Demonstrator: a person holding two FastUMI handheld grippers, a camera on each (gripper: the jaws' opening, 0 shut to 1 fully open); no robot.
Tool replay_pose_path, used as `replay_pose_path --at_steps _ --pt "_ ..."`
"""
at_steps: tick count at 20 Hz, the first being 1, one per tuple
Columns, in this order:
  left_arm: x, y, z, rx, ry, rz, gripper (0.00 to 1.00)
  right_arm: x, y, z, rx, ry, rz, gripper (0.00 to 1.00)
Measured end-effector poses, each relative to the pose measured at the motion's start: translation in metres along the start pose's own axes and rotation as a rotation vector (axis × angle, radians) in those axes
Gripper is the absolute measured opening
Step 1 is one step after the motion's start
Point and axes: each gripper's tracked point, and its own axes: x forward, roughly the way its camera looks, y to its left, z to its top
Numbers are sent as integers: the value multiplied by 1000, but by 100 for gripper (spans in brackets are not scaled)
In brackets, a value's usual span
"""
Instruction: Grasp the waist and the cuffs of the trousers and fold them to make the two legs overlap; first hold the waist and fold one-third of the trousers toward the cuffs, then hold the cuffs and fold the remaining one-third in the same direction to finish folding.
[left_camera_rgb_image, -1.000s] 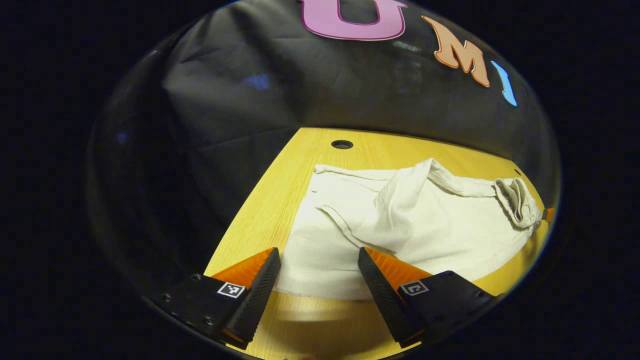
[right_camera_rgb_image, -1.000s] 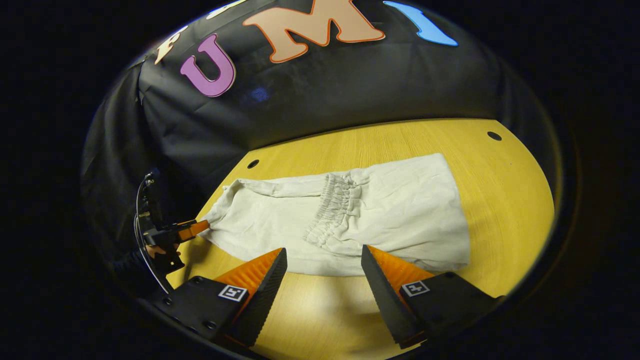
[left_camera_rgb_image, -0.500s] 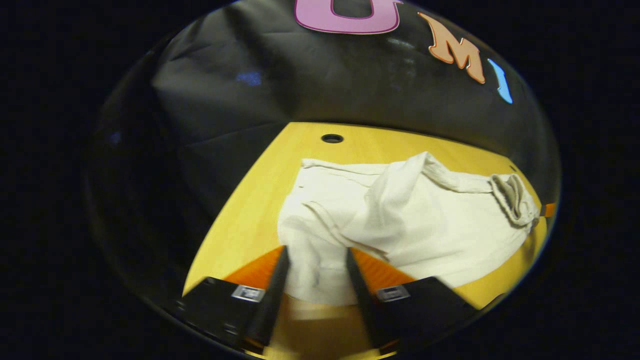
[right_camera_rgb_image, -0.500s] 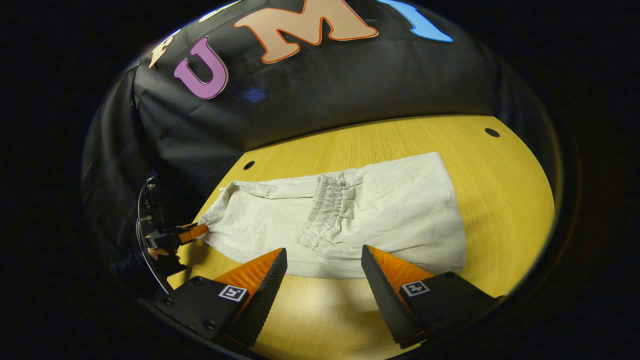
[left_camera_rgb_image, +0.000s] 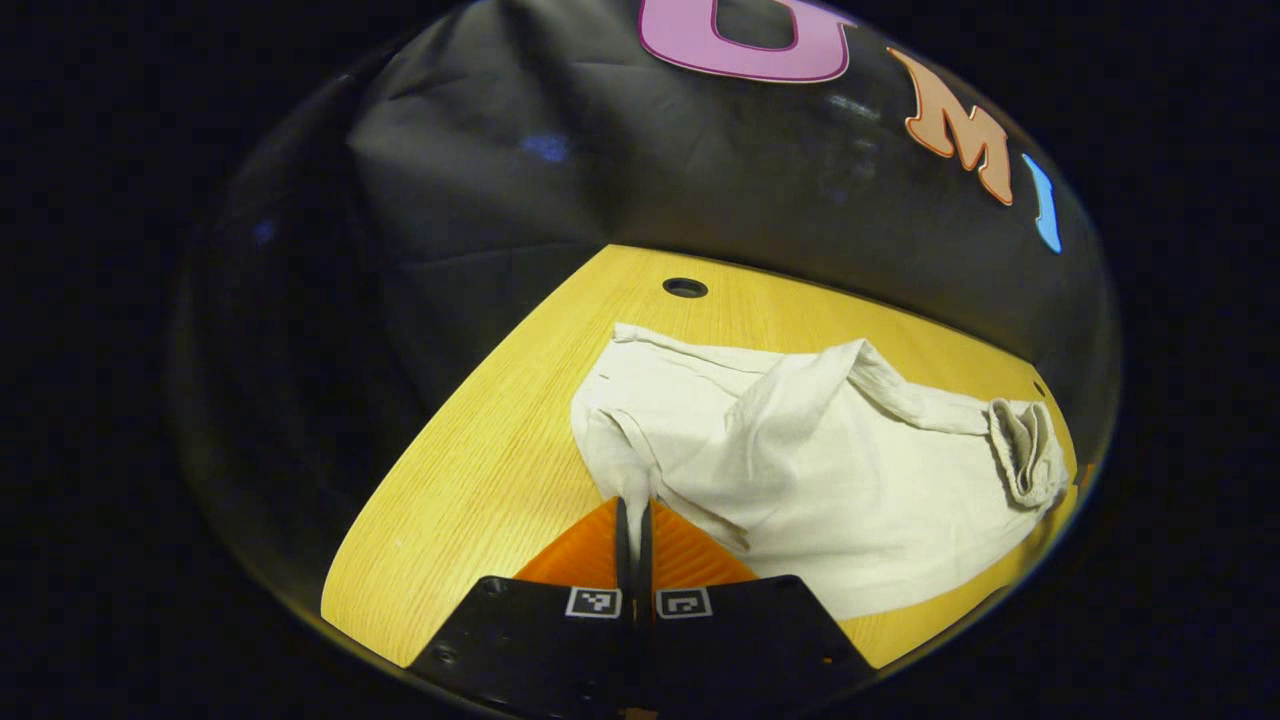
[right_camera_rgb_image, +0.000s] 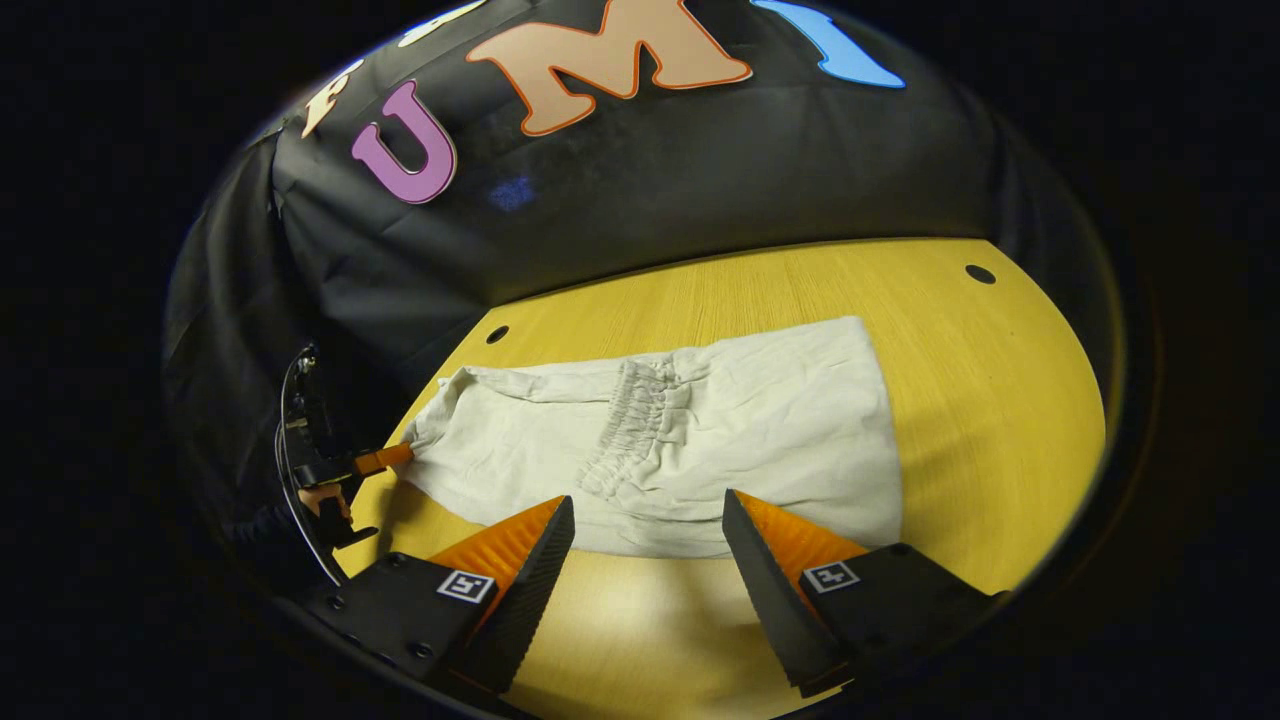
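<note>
Cream trousers (left_camera_rgb_image: 850, 470) lie on the yellow wooden table (left_camera_rgb_image: 480, 480), partly folded, with the gathered elastic waist (right_camera_rgb_image: 630, 430) lying across their middle. In the left gripper view my left gripper (left_camera_rgb_image: 633, 510) is shut on the near corner of the cuff end, the cloth pinched into a ridge between the fingers. The right gripper view shows the left gripper (right_camera_rgb_image: 385, 458) at the trousers' left end, held by a hand (right_camera_rgb_image: 325, 497). My right gripper (right_camera_rgb_image: 648, 525) is open, just in front of the trousers' near edge below the waist, with nothing between the fingers.
The table has round holes near its far edge (left_camera_rgb_image: 685, 288) (right_camera_rgb_image: 980, 273) (right_camera_rgb_image: 497, 334). Black booth cloth rises behind the table (right_camera_rgb_image: 650, 200). Bare wood lies to the right of the trousers (right_camera_rgb_image: 1000, 400) and in front of them (right_camera_rgb_image: 640, 610).
My left gripper has gone from open to shut on the trousers' cuff corner, drawing the cloth up into a ridge. My right gripper has stayed open, nearly still.
</note>
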Motion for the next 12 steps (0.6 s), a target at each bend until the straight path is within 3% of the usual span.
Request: replay_pose_path --at_steps 10,11,12 --pt "-47 -57 63 -53 -133 -41 0 -18 -27 15 -2 -11 57 96" --pt "-51 -63 69 -51 -146 -44 0 -20 -30 17 -2 -15 61 90" --pt "-55 -70 75 -48 -155 -51 0 -21 -33 18 -3 -18 64 90"
